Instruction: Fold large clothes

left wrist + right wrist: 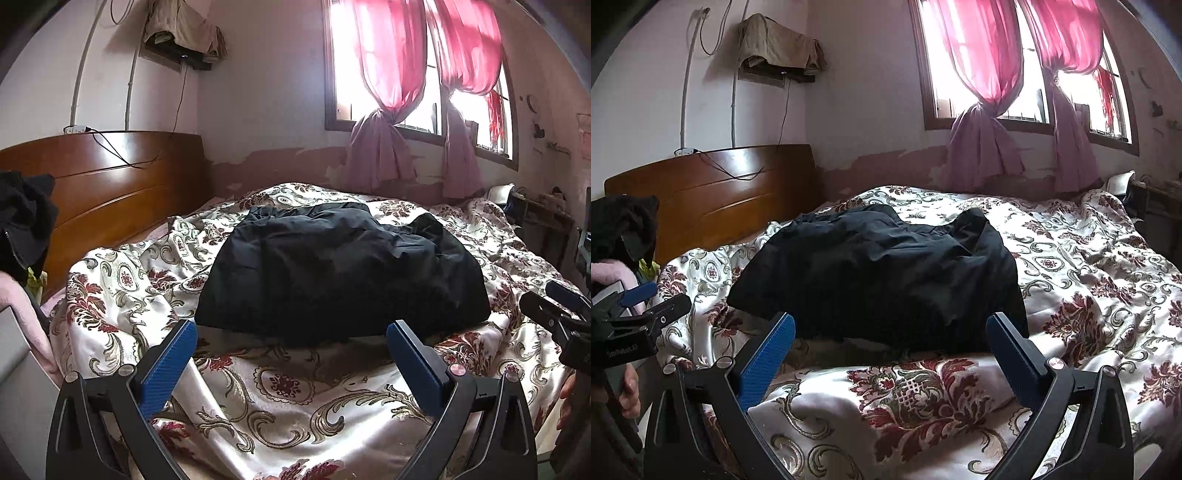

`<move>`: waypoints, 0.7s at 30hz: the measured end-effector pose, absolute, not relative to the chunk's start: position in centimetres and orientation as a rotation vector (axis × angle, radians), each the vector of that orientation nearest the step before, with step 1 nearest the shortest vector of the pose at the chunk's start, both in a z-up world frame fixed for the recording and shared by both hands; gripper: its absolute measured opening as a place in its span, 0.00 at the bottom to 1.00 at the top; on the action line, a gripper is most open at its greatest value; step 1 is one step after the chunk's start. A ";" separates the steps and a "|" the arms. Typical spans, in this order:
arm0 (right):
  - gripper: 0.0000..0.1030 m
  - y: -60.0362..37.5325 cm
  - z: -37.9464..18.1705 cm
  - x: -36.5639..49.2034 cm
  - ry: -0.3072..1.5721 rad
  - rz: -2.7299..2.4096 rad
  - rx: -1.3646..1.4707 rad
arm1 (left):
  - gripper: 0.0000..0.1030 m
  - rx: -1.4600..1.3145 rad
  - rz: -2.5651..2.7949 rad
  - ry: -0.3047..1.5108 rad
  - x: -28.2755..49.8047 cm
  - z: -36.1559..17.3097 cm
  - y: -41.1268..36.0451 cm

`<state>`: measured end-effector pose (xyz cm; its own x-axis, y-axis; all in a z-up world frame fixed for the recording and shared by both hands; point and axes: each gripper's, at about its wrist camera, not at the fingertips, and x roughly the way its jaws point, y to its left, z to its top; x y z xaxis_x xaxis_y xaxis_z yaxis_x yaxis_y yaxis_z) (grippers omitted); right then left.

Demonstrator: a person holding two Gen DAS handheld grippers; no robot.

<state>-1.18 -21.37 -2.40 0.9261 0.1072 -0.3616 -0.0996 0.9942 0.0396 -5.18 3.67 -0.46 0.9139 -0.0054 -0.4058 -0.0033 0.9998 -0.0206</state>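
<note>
A large black garment (343, 273) lies in a rumpled, roughly folded heap on the floral bedspread (295, 402); it also shows in the right wrist view (882, 280). My left gripper (291, 332) is open and empty, its blue pads (170, 369) just short of the garment's near edge. My right gripper (892, 325) is open and empty, also just in front of that edge. The right gripper shows at the right edge of the left wrist view (561, 310), and the left gripper at the left edge of the right wrist view (646, 306).
A wooden headboard (110, 184) stands at the left with a cable draped over it. Another dark garment (22, 221) hangs at the far left. A window with tied pink curtains (384, 122) is behind the bed. Cluttered furniture (543, 214) stands at the right.
</note>
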 end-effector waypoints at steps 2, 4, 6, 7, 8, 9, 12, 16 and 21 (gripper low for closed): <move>0.99 -21.4 -2.4 -1.2 0.372 0.105 0.022 | 1.00 -0.020 -0.001 0.417 -5.2 -0.5 3.7; 0.99 -21.5 -2.5 -1.1 0.377 0.105 0.024 | 1.00 -0.021 -0.001 0.416 -5.2 -0.5 3.7; 0.99 -21.6 -2.6 -1.0 0.384 0.107 0.027 | 1.00 -0.020 0.000 0.418 -5.2 -0.5 3.7; 0.99 -21.6 -2.7 -1.0 0.387 0.106 0.028 | 1.00 -0.020 0.001 0.417 -5.2 -0.5 3.7; 0.99 -21.5 -2.7 -1.0 0.389 0.106 0.029 | 1.00 -0.021 0.000 0.417 -5.2 -0.5 3.7; 0.99 -21.5 -2.7 -1.0 0.390 0.106 0.030 | 1.00 -0.021 -0.001 0.418 -5.2 -0.5 3.7; 0.99 -21.6 -2.7 -0.9 0.389 0.106 0.030 | 1.00 -0.021 0.000 0.418 -5.2 -0.5 3.7; 0.99 -21.5 -2.7 -0.9 0.390 0.106 0.031 | 1.00 -0.021 0.000 0.417 -5.2 -0.5 3.8; 0.99 -21.6 -2.7 -0.9 0.389 0.106 0.030 | 1.00 -0.020 0.000 0.418 -5.2 -0.5 3.7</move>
<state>-0.94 -21.57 -2.68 0.9198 0.1086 -0.3770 -0.0971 0.9940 0.0497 -5.23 3.74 -0.49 0.9140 -0.0041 -0.4057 -0.0041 0.9998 -0.0194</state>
